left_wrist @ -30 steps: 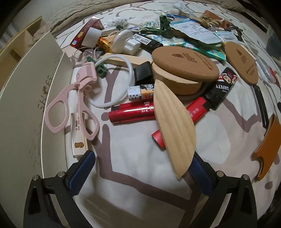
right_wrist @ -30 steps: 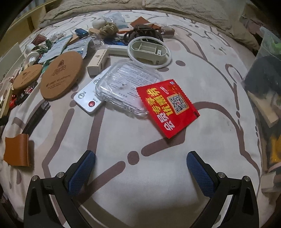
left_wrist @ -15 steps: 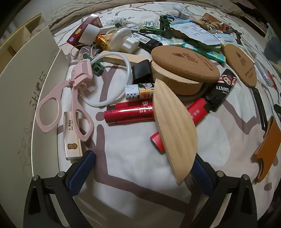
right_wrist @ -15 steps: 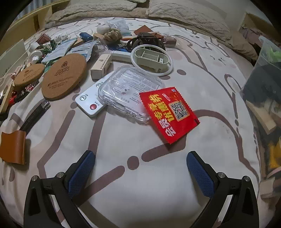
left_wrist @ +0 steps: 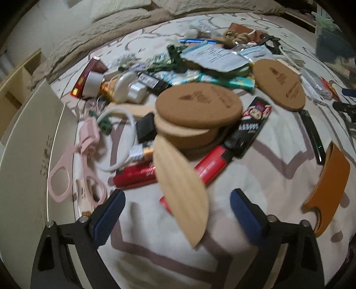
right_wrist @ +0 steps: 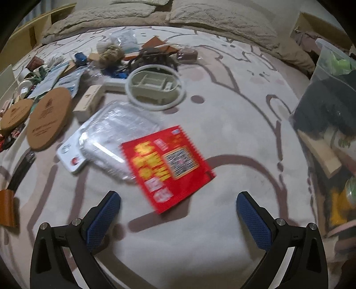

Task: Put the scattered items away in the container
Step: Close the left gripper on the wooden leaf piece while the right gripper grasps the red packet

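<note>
My left gripper (left_wrist: 178,211) is open and empty; a leaf-shaped wooden piece (left_wrist: 180,189) lies between its fingers, over a red lighter (left_wrist: 209,166). Behind it sit stacked cork coasters (left_wrist: 198,109), a red tube (left_wrist: 135,175) and pink scissors-like curler (left_wrist: 75,164). My right gripper (right_wrist: 178,213) is open and empty, just short of a red sachet (right_wrist: 166,164) that overlaps a clear plastic case (right_wrist: 118,133). A clear container (right_wrist: 329,124) holding items stands at the right edge of the right wrist view.
A cream box lid (left_wrist: 26,155) lies at the left. A brown leather piece (left_wrist: 327,186) lies at the right. A white remote (right_wrist: 71,157), cork coaster (right_wrist: 49,117), white ring with tray (right_wrist: 155,91) and pillows (right_wrist: 200,20) are further back on the patterned bedspread.
Both grippers have moved forward and tilted up a little; the wooden piece and the red sachet now sit closer to the fingers. Jaws stay open.
</note>
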Motion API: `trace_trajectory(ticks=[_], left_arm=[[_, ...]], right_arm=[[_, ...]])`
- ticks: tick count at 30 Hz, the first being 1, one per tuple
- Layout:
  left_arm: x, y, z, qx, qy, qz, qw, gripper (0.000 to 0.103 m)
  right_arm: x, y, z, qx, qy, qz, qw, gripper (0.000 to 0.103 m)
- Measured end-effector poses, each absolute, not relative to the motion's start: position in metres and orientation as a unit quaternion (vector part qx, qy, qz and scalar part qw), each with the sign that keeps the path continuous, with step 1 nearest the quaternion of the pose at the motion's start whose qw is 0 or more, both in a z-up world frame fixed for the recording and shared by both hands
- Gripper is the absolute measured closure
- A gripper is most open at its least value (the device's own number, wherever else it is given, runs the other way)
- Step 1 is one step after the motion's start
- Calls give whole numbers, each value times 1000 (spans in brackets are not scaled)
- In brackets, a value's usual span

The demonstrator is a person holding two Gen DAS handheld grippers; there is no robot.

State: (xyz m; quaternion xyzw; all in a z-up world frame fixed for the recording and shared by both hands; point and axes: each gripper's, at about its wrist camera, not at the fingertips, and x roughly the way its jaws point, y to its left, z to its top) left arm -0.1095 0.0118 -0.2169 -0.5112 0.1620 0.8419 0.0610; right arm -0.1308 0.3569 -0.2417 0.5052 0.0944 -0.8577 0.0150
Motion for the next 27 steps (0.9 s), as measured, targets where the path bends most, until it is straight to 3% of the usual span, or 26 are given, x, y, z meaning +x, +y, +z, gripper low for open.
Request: trace_trajectory(ticks=[5,12,19,22,24,27], left_arm=[[-92,17,-215,-510,168,841,63,9],[-116,16,-219,-504,167,844,76,21],[-117,11,-218,-512,141,843,91,34],[-118,10,-216,-512,137,843,92,41],[-119,8,-215,-513,134,843,94,47],[-119,4,-213,-514,131,842,99,56]], right_arm=[[-148,368,-245,516,74,-853,20,0],[-171,350,-241,521,163,-837,39,0],[-175,341,-240,515,196,-832,54,2],[-171,338,-237,512,191,-834,77,23],[-170,335,-235,515,182,-833,90,42],[-167,332,-232,516,168,-834,96,58]])
